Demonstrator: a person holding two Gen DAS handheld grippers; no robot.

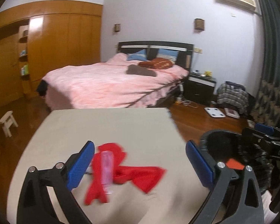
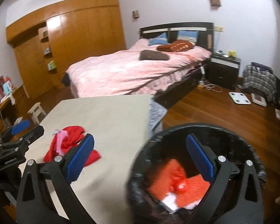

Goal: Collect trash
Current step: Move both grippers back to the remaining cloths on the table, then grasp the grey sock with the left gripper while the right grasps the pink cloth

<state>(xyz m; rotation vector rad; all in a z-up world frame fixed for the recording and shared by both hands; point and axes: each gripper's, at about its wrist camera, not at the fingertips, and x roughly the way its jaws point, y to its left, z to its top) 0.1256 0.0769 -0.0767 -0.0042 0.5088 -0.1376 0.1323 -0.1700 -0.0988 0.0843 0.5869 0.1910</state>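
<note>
A red crumpled wrapper (image 1: 138,175) lies on the beige table (image 1: 106,125) with a pink plastic tube (image 1: 107,169) on top of it. My left gripper (image 1: 140,165) is open and empty, its fingers on either side of the red wrapper, just above it. My right gripper (image 2: 140,156) is open and empty above the rim of a black trash bin (image 2: 233,136). Orange-red trash (image 2: 177,183) lies inside the bin. The red wrapper (image 2: 69,141) and pink tube (image 2: 60,140) also show in the right wrist view, left of my right gripper.
The bin (image 1: 220,140) stands on the floor off the table's right edge. A bed with a pink cover (image 1: 112,84) is beyond the table. A small white stool (image 1: 8,122) stands at left. A scale (image 1: 214,112) lies on the wooden floor.
</note>
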